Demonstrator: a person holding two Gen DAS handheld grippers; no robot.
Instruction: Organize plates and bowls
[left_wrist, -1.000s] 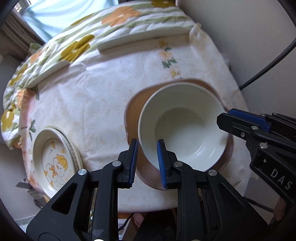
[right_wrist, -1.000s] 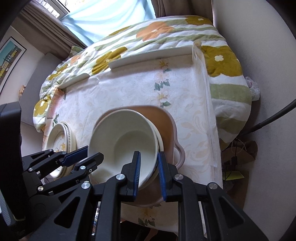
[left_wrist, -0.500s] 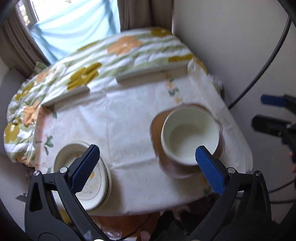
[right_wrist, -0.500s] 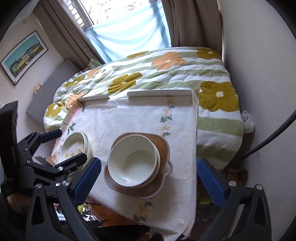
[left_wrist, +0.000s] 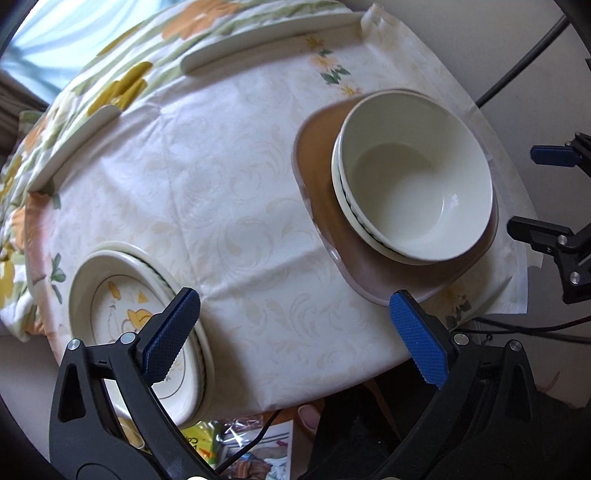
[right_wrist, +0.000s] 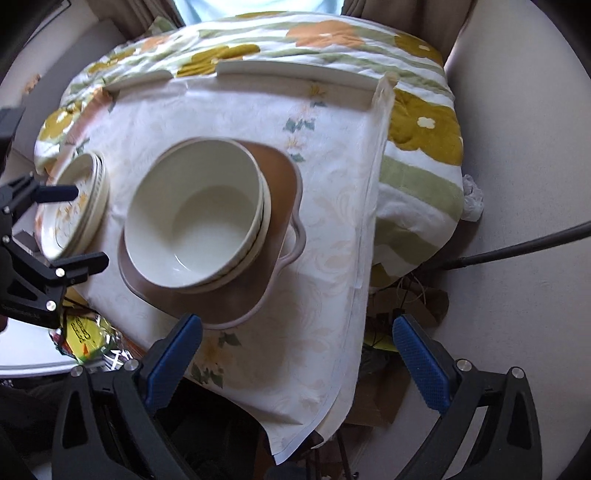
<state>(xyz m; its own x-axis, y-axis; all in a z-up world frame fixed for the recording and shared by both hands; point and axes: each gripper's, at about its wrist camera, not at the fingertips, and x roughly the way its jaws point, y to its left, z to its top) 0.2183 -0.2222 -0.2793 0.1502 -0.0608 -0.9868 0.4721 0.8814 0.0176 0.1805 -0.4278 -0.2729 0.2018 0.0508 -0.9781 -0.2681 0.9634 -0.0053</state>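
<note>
From my remote seat, the far left of the table (left_wrist: 229, 206) held the plates (left_wrist: 110, 295), a stack with a yellow cartoon print on the top one, sitting near the table's left edge. My left gripper (left_wrist: 295, 336) hung above the near edge with its blue pads spread wide and nothing between them; its left finger overlapped the plates in view, though I could not tell whether it touched them. Bare cloth lay between the plates and the brown tray (left_wrist: 325, 206). On that tray stood the bowls (left_wrist: 417, 192), cream ones nested together (I could make out at least two rims), upright and empty. Through the right camera the same bowls (right_wrist: 195, 218) sat on the tray (right_wrist: 280, 206), with the plates (right_wrist: 74, 210) well apart to their left. My right gripper (right_wrist: 295, 354) hovered off the table's near corner, fingers wide apart, gripping nothing. A flowered quilt (right_wrist: 417, 122) draped past the table's far and right sides.
</note>
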